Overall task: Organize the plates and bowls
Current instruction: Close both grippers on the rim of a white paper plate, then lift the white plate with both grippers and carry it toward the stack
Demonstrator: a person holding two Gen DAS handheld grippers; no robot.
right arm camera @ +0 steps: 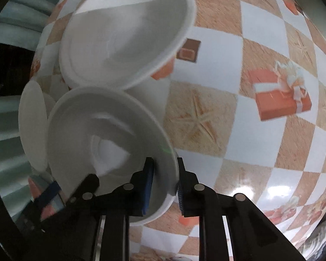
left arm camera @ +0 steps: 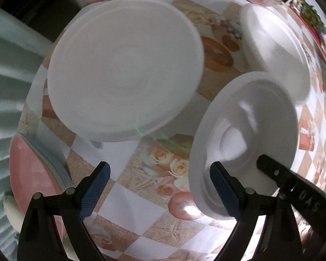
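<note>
My right gripper [right arm camera: 164,180] is shut on the rim of a small white bowl [right arm camera: 110,139] and holds it tilted above the table. A second white bowl [right arm camera: 128,32] sits tilted just beyond it. In the left wrist view the held bowl [left arm camera: 245,134] is at the right with the right gripper's black finger [left arm camera: 293,184] on its rim. A large white plate [left arm camera: 126,65] lies upper left and another white bowl [left arm camera: 278,50] upper right. My left gripper [left arm camera: 160,187] is open and empty above the tablecloth, its right finger beside the held bowl's rim.
The table wears a checked cloth with starfish, roses and gift boxes [right arm camera: 206,119]. A pink plate [left arm camera: 34,174] sits at the left table edge. Pale curtains [left arm camera: 4,76] hang beyond the table's left side.
</note>
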